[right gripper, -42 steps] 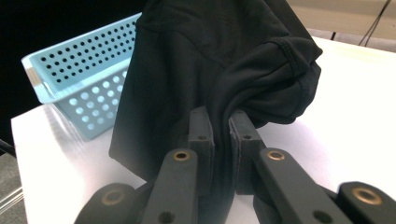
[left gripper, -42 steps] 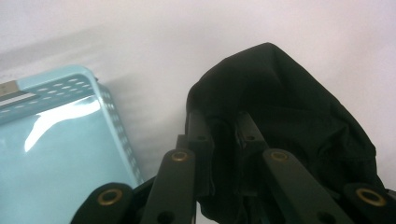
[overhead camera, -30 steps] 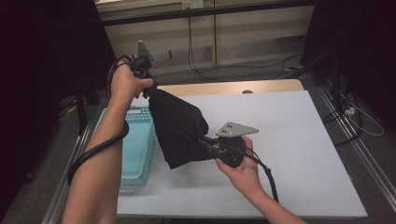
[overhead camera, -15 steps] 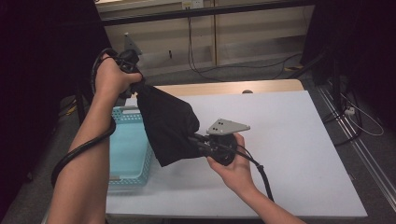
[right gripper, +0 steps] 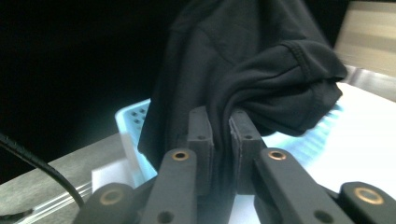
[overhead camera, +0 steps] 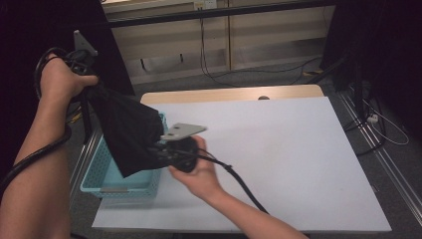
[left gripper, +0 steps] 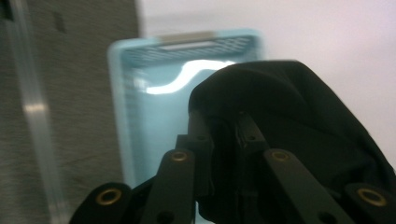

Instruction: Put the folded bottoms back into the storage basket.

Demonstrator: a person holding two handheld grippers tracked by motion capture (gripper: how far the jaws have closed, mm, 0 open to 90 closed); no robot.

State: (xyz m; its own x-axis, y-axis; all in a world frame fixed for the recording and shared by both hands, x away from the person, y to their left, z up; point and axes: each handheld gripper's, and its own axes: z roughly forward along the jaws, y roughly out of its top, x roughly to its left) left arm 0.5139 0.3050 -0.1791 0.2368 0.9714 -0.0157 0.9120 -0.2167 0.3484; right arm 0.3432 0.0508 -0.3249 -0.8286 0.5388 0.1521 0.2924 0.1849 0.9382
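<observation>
A black fabric garment [overhead camera: 127, 132] hangs stretched between the two tools, above the light blue perforated plastic basket [overhead camera: 107, 178] at the left edge of the white surface [overhead camera: 298, 159]. The left tool [overhead camera: 79, 62], raised high past the surface's left side, pinches the garment's upper end; its jaws have just eased slightly apart, with cloth still between them [left gripper: 261, 107]. The right tool [overhead camera: 166, 149], lower and just beside the basket's near corner, grips the lower end, jaws narrow and likewise just loosening, with a fold of cloth [right gripper: 261, 79] bunched between them.
</observation>
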